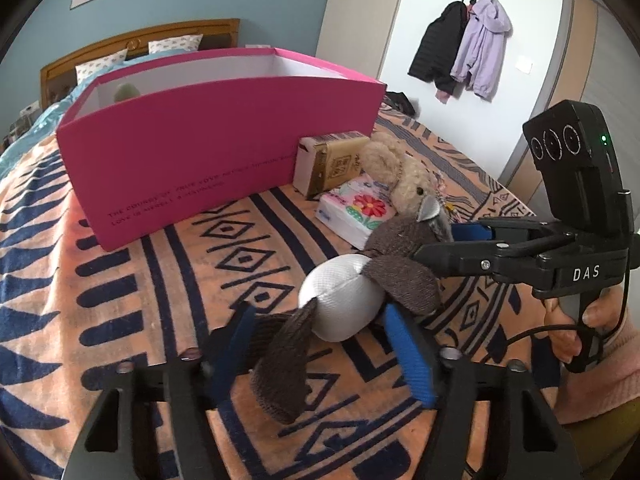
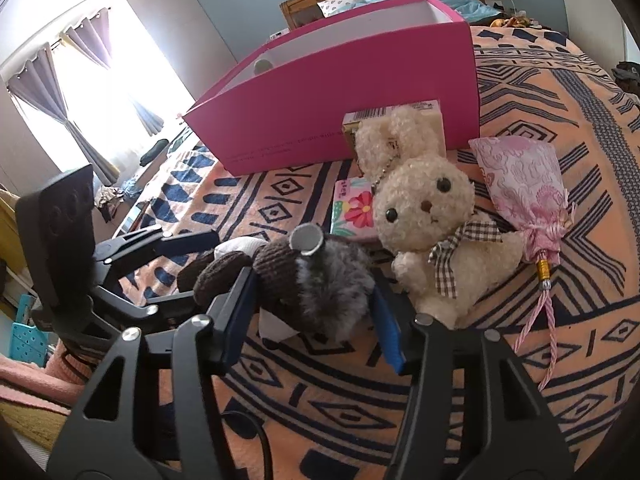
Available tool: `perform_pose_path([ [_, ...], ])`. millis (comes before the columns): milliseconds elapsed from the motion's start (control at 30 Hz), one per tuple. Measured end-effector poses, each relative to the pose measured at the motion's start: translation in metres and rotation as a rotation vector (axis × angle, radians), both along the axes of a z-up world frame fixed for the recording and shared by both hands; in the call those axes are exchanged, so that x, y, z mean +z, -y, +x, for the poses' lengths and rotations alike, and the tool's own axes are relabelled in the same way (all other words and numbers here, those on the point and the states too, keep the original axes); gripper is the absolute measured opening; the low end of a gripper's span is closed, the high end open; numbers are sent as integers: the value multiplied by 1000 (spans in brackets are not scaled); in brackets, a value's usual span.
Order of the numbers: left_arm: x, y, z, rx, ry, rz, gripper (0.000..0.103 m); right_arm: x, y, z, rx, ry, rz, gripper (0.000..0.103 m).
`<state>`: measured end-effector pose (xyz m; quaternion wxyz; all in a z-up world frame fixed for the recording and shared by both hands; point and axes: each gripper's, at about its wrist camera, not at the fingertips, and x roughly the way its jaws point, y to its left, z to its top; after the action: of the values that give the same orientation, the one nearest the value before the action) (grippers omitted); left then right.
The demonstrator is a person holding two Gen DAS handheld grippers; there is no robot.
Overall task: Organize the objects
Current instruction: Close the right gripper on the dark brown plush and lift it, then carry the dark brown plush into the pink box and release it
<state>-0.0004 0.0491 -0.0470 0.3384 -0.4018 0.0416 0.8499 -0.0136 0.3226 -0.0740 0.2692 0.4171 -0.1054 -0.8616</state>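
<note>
Two pairs of tongs are working on the same brown-and-white stuffed toy [image 1: 352, 300], which is lying on the patterned bedspread [image 1: 140, 280] in the lower middle of the left wrist view. The left tongs [image 1: 320, 344] are standing open at the bottom of that frame, their blue-padded fingers [image 1: 408, 356] spread on either side of the toy's white belly and a brown knitted limb, not yet pressing on it. The right tongs [image 1: 436, 242] are reaching in from the right edge, and their tips are meeting the toy's brown upper body; from this side I cannot tell whether they are gripping.

In the right wrist view, the right tongs [image 2: 312, 308] are gaping around the toy's grey furry head [image 2: 324, 292], with a blue pad [image 2: 388, 332] close to each side, while the left tongs [image 2: 208, 268] are coming in from the left of the frame.

Just beside the toy, toward the centre right, a cream plush rabbit [image 2: 428, 224] is leaning against a flower-printed tissue pack [image 2: 356, 212] and a small gold carton [image 2: 424, 114]. A pink pouch [image 2: 524, 184] with a tassel is lying to the rabbit's right. Behind them, an open pink box [image 2: 340, 92] is standing on the bed, filling the upper middle.
</note>
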Motion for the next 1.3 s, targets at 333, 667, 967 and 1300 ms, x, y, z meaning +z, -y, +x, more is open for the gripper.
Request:
perform_pose_path([
  [333,2,3,3,-1,38,37,38,4,5,0,3,-13,14,56],
  [667,39,18,4,47,-56,68,38,35,17,-2,38,-110,18,56],
  [967,95,27,-20,100,-220,40,38,90,30,-28,78,-262,7,56],
  [1300,144,36,-78,191,-316,23,38,136,46,-92,102,-348,-55,56],
])
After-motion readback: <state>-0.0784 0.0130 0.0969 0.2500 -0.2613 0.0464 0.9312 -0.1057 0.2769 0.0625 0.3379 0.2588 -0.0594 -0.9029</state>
